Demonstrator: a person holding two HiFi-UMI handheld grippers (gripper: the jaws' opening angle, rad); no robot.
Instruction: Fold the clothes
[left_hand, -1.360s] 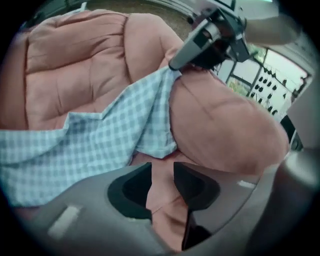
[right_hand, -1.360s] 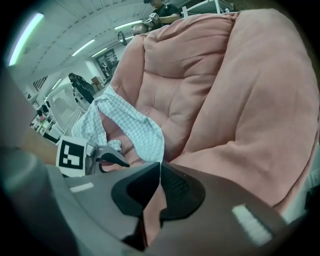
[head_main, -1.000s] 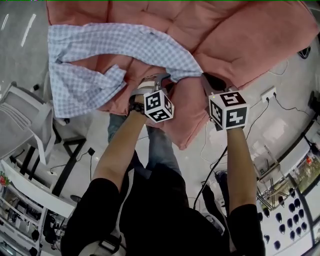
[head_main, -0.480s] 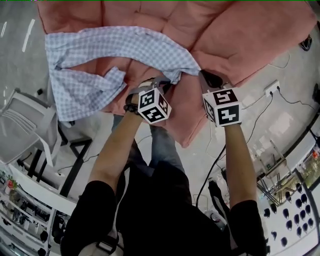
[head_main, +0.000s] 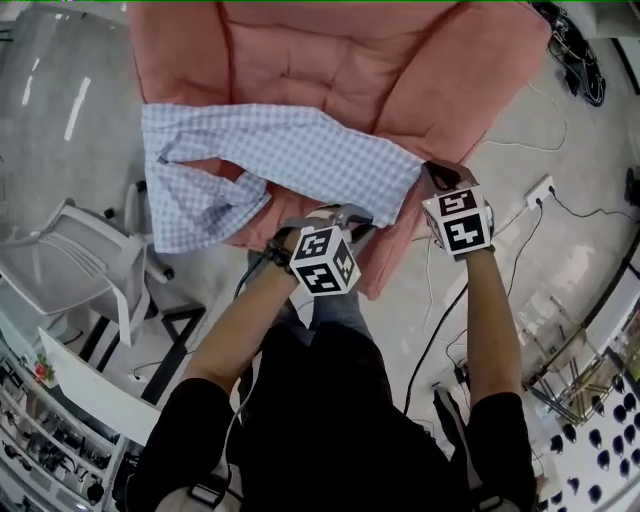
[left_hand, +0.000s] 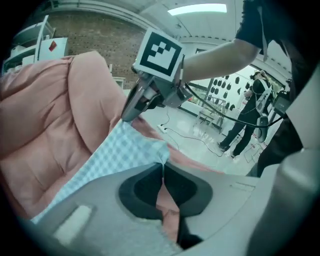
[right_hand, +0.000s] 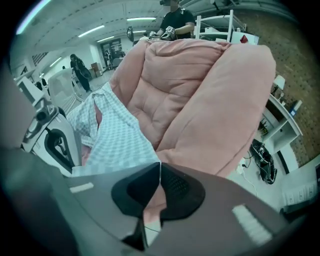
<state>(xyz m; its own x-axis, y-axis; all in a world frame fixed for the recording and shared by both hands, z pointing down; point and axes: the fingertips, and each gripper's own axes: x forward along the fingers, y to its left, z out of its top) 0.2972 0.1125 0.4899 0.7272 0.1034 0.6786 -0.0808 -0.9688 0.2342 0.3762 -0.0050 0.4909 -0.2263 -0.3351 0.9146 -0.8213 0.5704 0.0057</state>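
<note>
1. Both claws are closed tight on cloth. The left gripper (left_hand: 161, 169) pinches an edge of the checked shirt (head_main: 285, 160), and the right gripper (right_hand: 159, 167) pinches the same edge further along, at the corner toward 2 o'clock in the head view.
2. The shirt lies draped across the pink padded couch (head_main: 330, 60). Its body runs from the centre out toward 10 o'clock, and a sleeve (head_main: 205, 205) is bunched and hanging off the cushion's front edge at about 9 o'clock.
3. Progress, as I judge it, is early: no fold is visible yet. The garment is gripped at one end for spreading or a first fold, while the far end is rumpled and the sleeve is loose.
4. Still to do: flatten the body, bring the sleeves in, then fold it into a compact stack.
5. The couch is soft and deeply quilted, so it is an uneven bed for crisp creases, and cloth may sag into the seams.
6. The room has a glossy grey floor (head_main: 560, 250). A white chair (head_main: 75, 250) stands at 9 o'clock, a wall socket strip (head_main: 540, 190) with trailing cables sits at 3 o'clock, and shelving is at 7 o'clock. A person (left_hand: 250, 112) stands in the background.
</note>
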